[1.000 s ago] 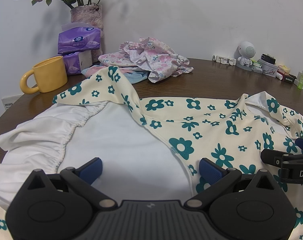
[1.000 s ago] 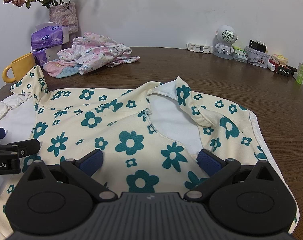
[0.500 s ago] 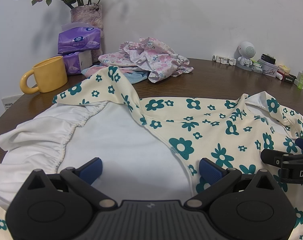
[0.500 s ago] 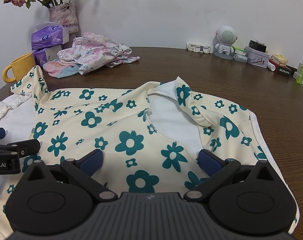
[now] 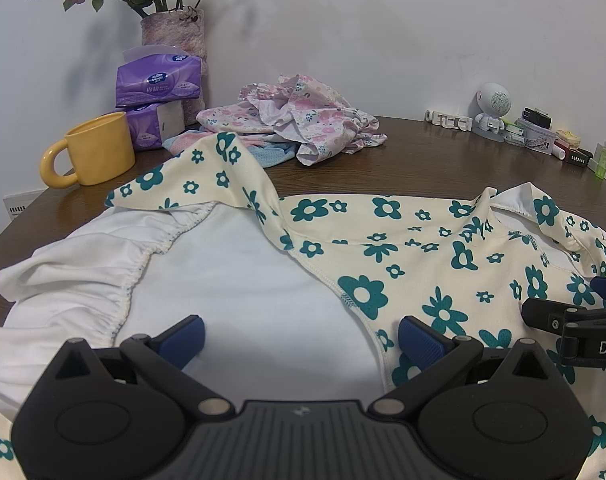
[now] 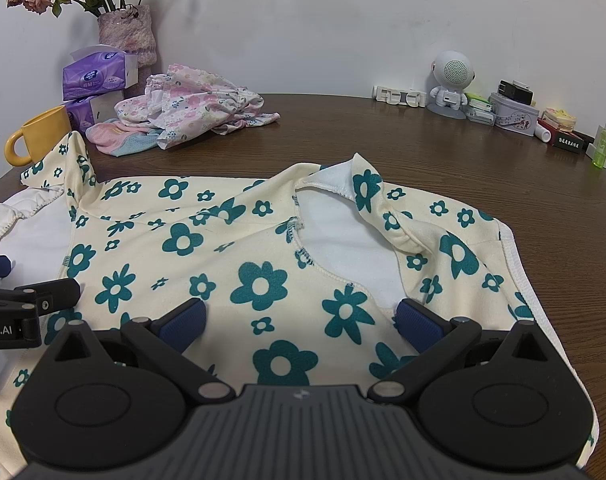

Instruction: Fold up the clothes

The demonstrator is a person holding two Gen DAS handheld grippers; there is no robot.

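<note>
A cream garment with teal flowers (image 5: 423,248) (image 6: 207,240) lies spread on the brown table, its white lining (image 5: 239,280) turned up on the left. My left gripper (image 5: 301,338) hovers open over the lining near the garment's near edge. Over the flowered cloth below the neck opening (image 6: 343,256), my right gripper (image 6: 301,326) is open too. Neither holds cloth. Each gripper shows at the edge of the other's view.
A heap of pink flowered clothes (image 5: 303,120) (image 6: 195,108) lies at the back. A yellow mug (image 5: 95,152), purple tissue packs (image 5: 159,80) and a vase of flowers (image 5: 175,32) stand back left. A small white robot figure (image 6: 451,80) and small boxes line the back right.
</note>
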